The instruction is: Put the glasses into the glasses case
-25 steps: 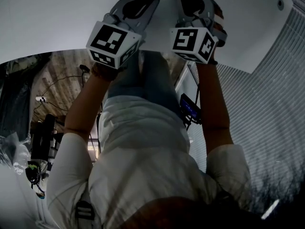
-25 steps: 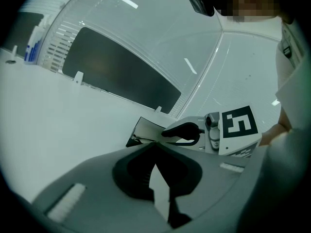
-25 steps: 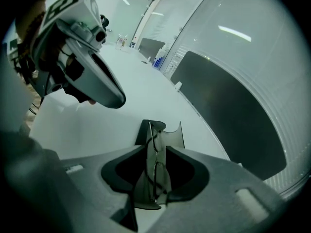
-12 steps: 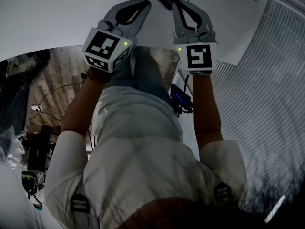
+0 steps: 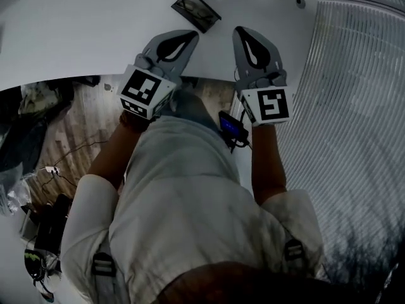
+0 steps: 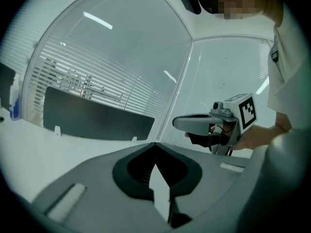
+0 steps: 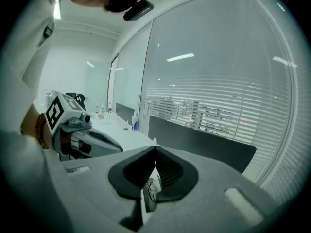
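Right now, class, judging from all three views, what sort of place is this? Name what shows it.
Probably an office or meeting room: a long white table, glass walls with horizontal blinds, and a dark desk divider standing at the table's edge.

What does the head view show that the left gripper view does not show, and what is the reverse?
Only the head view: a dark rectangular case lying on the white table, and the wooden floor beneath the person. Only the left gripper view: a long dark panel standing at the table's far side. Both: the table, the left gripper and the right gripper, each with its jaws together and nothing held.
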